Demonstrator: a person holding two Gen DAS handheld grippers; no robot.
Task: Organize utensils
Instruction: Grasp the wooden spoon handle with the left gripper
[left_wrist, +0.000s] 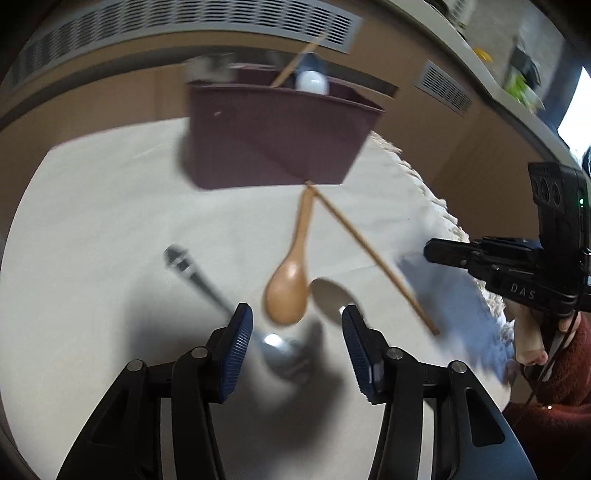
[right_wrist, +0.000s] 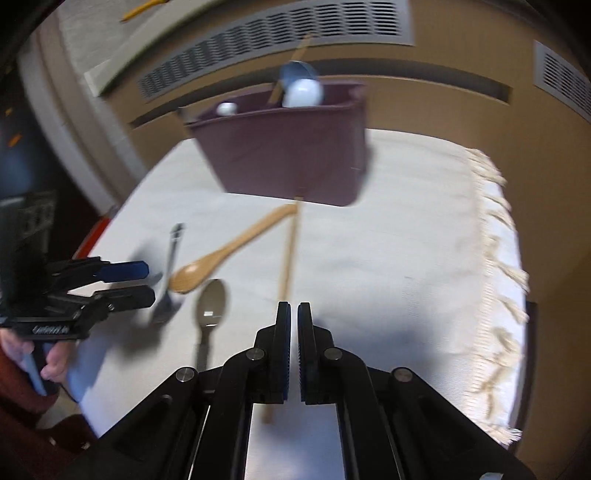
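Note:
A maroon holder stands at the back of the cloth with a white spoon, a blue spoon and a chopstick in it. In front of it lie a wooden spoon, a loose chopstick, a steel spoon and a dark-handled metal spoon. My left gripper hovers open over the two spoon bowls, touching neither. My right gripper is shut on nothing; the loose chopstick lies on the cloth beneath it.
A cream cloth covers the table, with a fringe along its right edge. Behind it runs a tan wall with vent grilles. A hand in a red sleeve holds the right gripper.

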